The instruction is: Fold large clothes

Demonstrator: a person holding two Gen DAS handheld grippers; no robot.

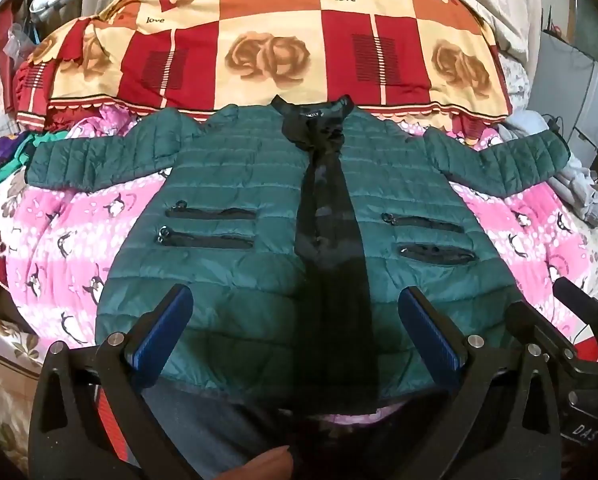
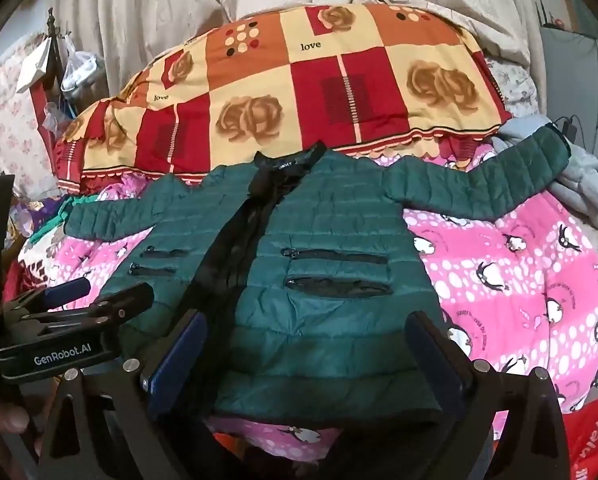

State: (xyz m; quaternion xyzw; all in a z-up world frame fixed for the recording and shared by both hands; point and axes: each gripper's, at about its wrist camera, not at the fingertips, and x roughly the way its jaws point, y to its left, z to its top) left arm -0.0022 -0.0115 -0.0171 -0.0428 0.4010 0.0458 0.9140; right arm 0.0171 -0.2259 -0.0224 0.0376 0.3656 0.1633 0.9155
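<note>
Both grippers are being held side by side above the near hem of a green quilted jacket (image 1: 235, 184), each angled downward toward it. The left gripper (image 1: 295, 308) is being seen over the jacket's lower middle, with the right gripper (image 2: 305, 334) just beside it over the jacket's right front panel; the left one is also showing at the left edge of the right wrist view, where a fingertip of the person is being glimpsed below it.

One jacket is being counted, spread flat and face up on a pink penguin-print blanket (image 2: 519, 280), collar away from the grippers and both sleeves stretched outward. Four zipped pockets are being shown on it, two per front panel, and one dark front placket (image 1: 327, 184). One red-and-cream rose-patterned quilt (image 1: 267, 40) is lying beyond the collar.

The fingers of both grippers are being held wide apart, with nothing clamped between them and nothing visibly touched.
</note>
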